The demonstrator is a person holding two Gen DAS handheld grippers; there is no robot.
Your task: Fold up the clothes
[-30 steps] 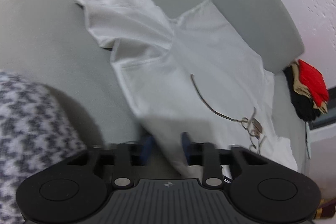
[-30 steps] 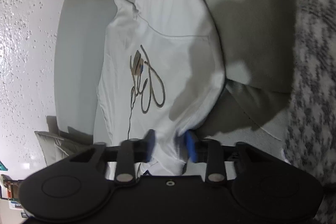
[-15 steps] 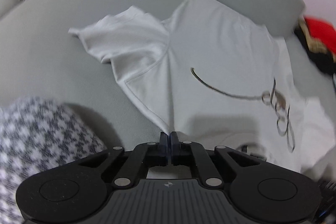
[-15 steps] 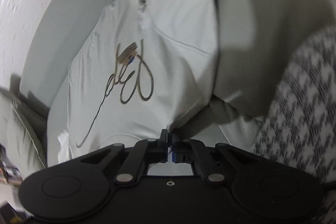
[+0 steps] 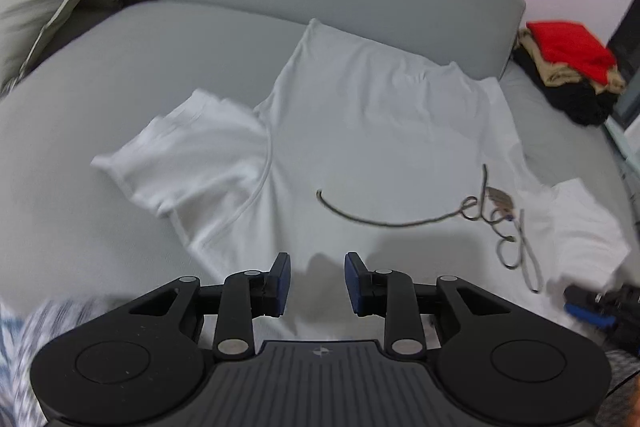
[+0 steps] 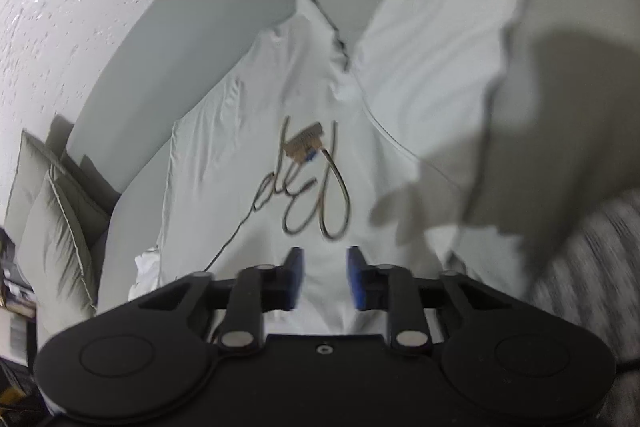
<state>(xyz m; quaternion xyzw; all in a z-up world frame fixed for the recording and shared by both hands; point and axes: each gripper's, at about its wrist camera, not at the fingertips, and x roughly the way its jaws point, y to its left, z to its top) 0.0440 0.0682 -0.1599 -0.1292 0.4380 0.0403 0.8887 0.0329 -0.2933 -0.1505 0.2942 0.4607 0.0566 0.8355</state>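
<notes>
The white short-sleeved T-shirt with a scripted print [image 5: 360, 131] lies spread flat, print up, on the grey sofa seat [image 5: 120, 67]. Left gripper [image 5: 318, 281] and right gripper [image 6: 324, 279] hover over its near edge, jaws apart, holding nothing. Judged step: spreading complete; a fold requires re-gripping an edge

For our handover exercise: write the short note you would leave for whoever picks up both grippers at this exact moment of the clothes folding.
Left gripper: jaws open, empty, over the near edge of the white short-sleeved T-shirt with a dark scribble print.
Right gripper: jaws open, empty, over the same edge.
Shirt lies spread print-up on the grey sofa seat, both sleeves out.
A red, tan and black clothes stack sits at the sofa's far end.
Done: shirt laid out.
Left: all its folds.
</notes>
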